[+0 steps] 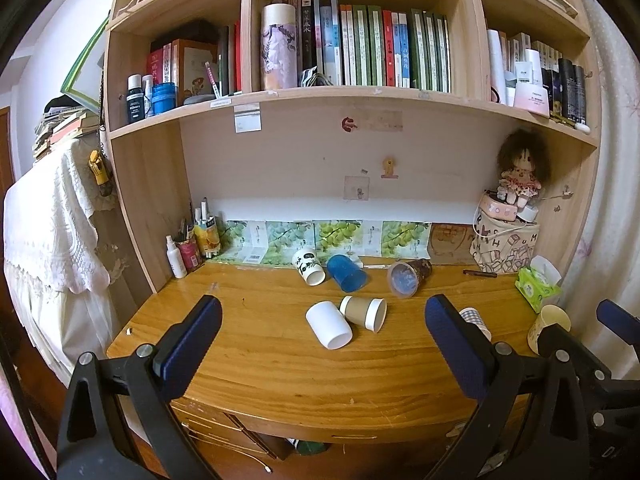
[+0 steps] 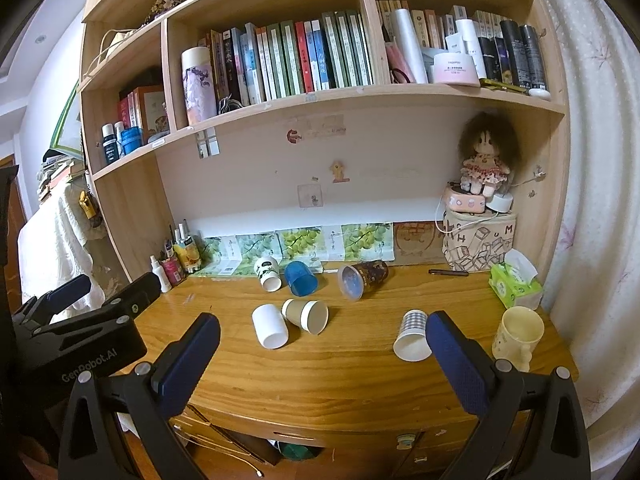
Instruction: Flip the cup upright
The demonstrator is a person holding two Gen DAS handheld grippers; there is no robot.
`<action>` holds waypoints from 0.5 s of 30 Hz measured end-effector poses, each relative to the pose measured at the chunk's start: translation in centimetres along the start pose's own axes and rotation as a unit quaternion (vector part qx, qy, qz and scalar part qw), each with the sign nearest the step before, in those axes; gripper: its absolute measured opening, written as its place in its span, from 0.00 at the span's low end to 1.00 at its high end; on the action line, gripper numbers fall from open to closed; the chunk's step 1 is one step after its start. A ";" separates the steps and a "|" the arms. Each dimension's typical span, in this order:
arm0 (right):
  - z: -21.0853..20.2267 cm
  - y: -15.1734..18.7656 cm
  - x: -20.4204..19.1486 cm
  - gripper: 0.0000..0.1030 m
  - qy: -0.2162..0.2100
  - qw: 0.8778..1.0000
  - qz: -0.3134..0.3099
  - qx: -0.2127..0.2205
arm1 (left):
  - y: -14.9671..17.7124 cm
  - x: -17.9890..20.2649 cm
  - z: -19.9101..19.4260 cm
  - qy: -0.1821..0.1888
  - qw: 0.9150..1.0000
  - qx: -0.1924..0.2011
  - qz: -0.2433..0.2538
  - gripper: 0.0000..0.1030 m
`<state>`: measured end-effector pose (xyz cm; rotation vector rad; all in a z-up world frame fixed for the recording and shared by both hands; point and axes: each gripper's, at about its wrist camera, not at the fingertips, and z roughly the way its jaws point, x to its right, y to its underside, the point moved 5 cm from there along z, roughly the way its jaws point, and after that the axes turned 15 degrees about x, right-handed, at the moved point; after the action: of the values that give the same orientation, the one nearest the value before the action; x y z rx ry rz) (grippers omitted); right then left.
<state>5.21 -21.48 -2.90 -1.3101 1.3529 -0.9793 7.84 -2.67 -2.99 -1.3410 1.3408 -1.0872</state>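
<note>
Left tool jaws spread wide, right tool likewise, both empty

The right claw hangs wide open over the worktop — empty. Six cups lie tipped; a cream cup stands upright.

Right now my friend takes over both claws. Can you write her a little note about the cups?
Left claw: open, holding nothing, hovering at the desk's front edge.
Right claw: open, holding nothing, beside it.
Upright: only the cream cup, far right.
Lying on their sides on the desk: white cup, brown paper cup, checkered cup, panda cup, blue cup, dark patterned cup.
Done: no cup gripped yet.
Left: stand those six up.
</note>
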 end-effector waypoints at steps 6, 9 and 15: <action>0.5 0.3 0.3 1.00 -0.007 1.000 0.002 -0.009 | 0.4 0.5 0.4 -0.004 1.000 -0.012 -0.003 0.99; 0.8 0.3 0.6 1.00 -0.009 1.000 0.003 -0.013 | 0.6 0.9 0.7 -0.004 1.000 -0.020 -0.003 0.99; 1.6 0.9 1.1 1.00 -0.015 0.999 0.016 -0.032 | 1.1 1.4 1.4 -0.006 0.999 -0.040 0.008 0.99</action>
<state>6.61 -22.32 -4.21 -1.3414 1.3884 -0.8979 9.05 -4.06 -4.38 -1.3903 1.3963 -1.0241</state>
